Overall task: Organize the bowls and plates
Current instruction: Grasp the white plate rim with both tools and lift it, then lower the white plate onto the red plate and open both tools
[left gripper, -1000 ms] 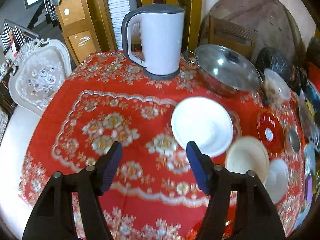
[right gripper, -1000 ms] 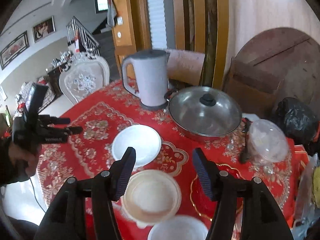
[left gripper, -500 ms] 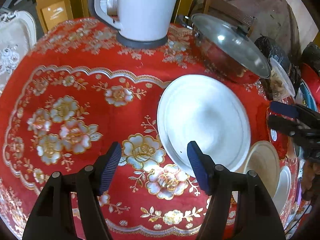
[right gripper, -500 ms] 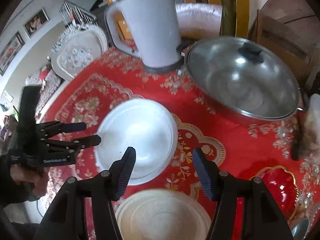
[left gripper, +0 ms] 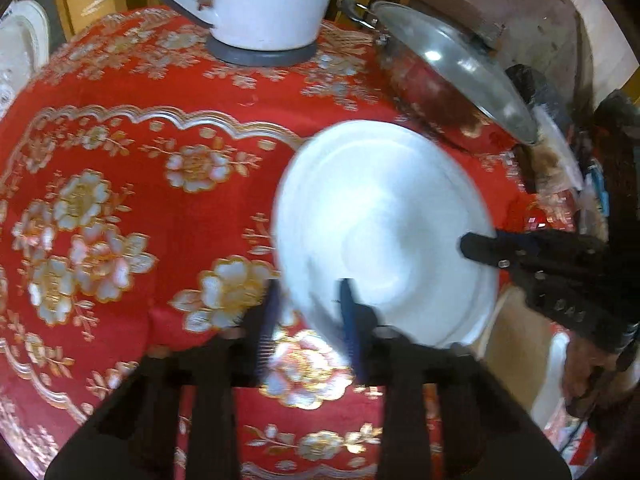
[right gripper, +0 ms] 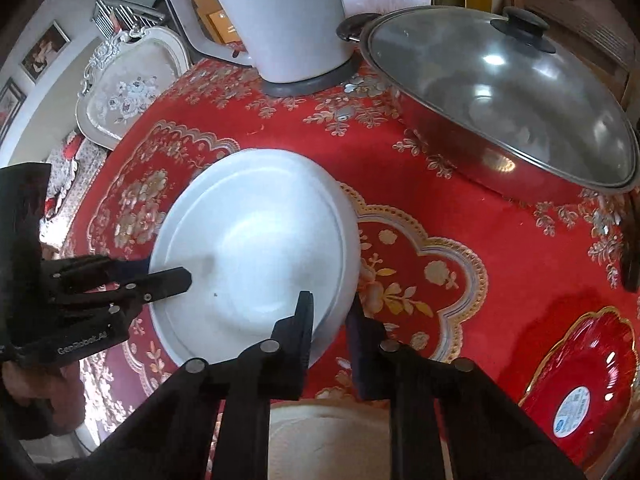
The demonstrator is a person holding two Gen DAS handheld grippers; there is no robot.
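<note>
A large white plate (left gripper: 384, 224) lies on the red flowered tablecloth (left gripper: 132, 152), and both grippers hold it. My left gripper (left gripper: 310, 308) is shut on its near-left rim, one finger over the plate and one outside. In the right wrist view the same plate (right gripper: 256, 256) has my right gripper (right gripper: 330, 320) shut on its near-right rim. The left gripper (right gripper: 168, 274) clamps the opposite edge there. The right gripper (left gripper: 476, 249) shows on the plate's right edge in the left wrist view. I cannot tell whether the plate is off the cloth.
A white kettle (right gripper: 276, 16) and a steel pot with a glass lid (right gripper: 500, 92) stand behind the plate. A cream bowl (right gripper: 332, 432) sits just under my right gripper. A red plate (right gripper: 584, 384) lies at the right. A pale chair (right gripper: 128, 88) stands off the table's far left.
Both grippers have moved in from either side and gone from open to shut on the white plate's rim. The left wrist view is blurred from motion.
</note>
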